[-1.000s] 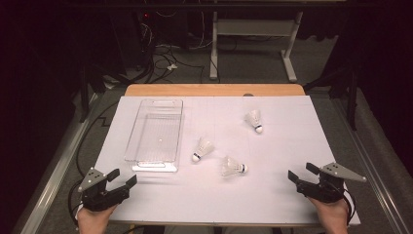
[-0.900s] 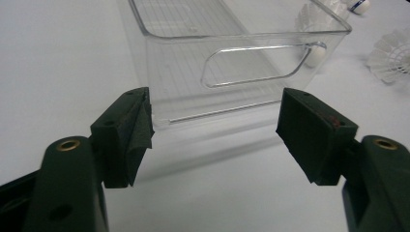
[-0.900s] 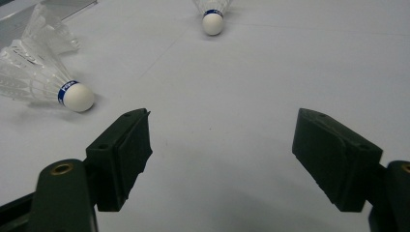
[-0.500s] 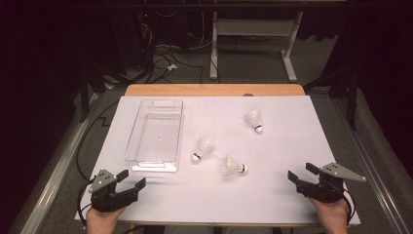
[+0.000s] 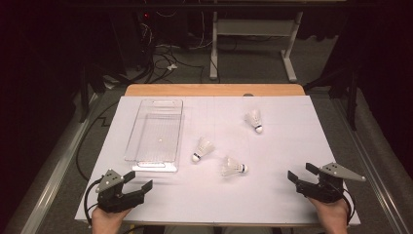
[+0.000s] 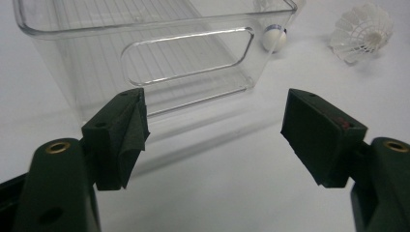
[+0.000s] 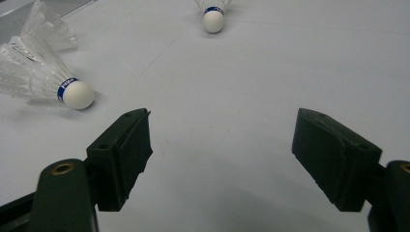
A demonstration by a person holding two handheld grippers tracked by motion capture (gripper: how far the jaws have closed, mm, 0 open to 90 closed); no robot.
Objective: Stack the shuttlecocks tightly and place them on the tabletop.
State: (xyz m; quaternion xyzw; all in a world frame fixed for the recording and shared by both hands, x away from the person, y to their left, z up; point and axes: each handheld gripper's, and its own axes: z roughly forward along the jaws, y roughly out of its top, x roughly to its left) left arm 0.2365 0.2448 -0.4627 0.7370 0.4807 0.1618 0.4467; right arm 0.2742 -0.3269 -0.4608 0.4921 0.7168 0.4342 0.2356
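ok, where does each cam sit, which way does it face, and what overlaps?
High view: above the person's side, looking forward and down on the table; shows both hands, left gripper, right gripper, clear bin, three shuttlecocks.
Left gripper view: rides the left gripper, faces the clear bin's near end; own jaws apart.
Right gripper view: rides the right gripper, faces across the table; own jaws apart.
Shared: the nearest shuttlecock shows in the high view and both gripper views.
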